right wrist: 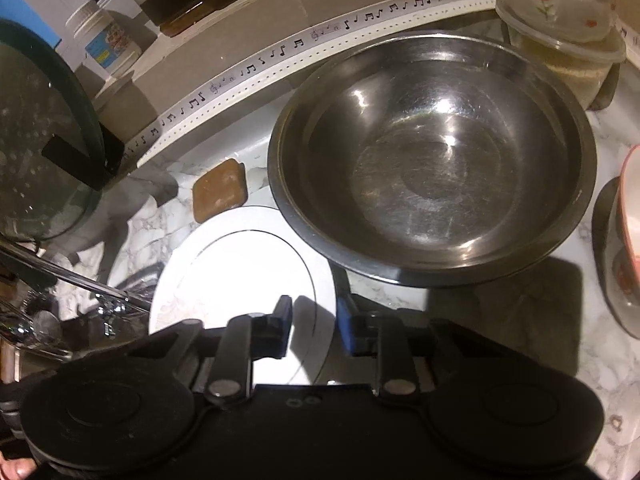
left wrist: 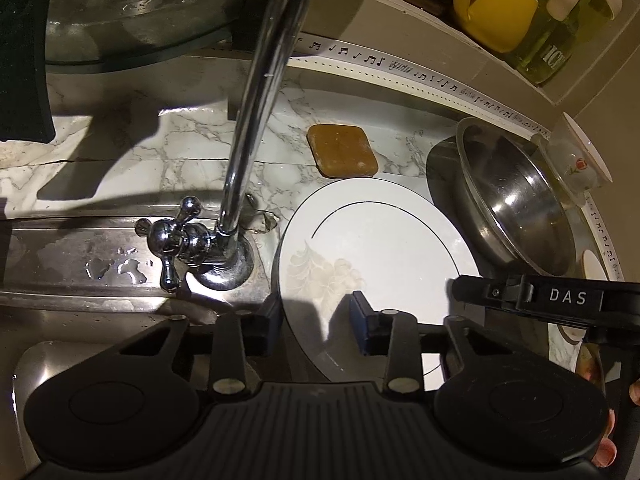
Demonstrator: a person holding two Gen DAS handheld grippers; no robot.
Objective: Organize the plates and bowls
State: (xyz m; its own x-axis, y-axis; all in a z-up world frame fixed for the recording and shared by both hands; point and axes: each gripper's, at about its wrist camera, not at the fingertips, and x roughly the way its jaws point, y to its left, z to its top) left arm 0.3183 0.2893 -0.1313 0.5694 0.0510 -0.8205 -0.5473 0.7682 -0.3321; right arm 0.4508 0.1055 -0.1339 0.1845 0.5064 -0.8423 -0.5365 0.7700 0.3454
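1. Left wrist view, counted: one white plate point(left wrist: 384, 256), one steel bowl point(left wrist: 516, 200), one brown soap bar point(left wrist: 342, 151), one chrome tap point(left wrist: 224, 216), one yellow mug point(left wrist: 492, 4) and one clear container with a red flower point(left wrist: 576, 168). The plate lies flat on the marble counter point(left wrist: 160, 140), at the sink's edge just right of the tap. It is white with a thin dark ring inside the rim and a faint leaf pattern on its left side. The bowl stands just right of the plate, its rim over the plate's far right edge; whether they touch I cannot tell. The left gripper point(left wrist: 316, 316) is released, its jaws set apart on either side of the plate's left rim, one finger left of the rim and one over the plate. The right gripper point(left wrist: 520, 296) reaches in from the right over the plate's edge.

2. Right wrist view, counted: one plate point(right wrist: 240, 264), one steel bowl point(right wrist: 432, 160), one soap bar point(right wrist: 220, 190), one glass lid point(right wrist: 36, 132), two stacked clear containers point(right wrist: 560, 20) and one pink-rimmed bowl point(right wrist: 628, 256). The steel bowl is round, scratched and shiny, upright on the counter point(right wrist: 560, 320), and overlaps the plate's far right rim. The right gripper point(right wrist: 312, 320) is released, its jaws apart around the plate's right rim.
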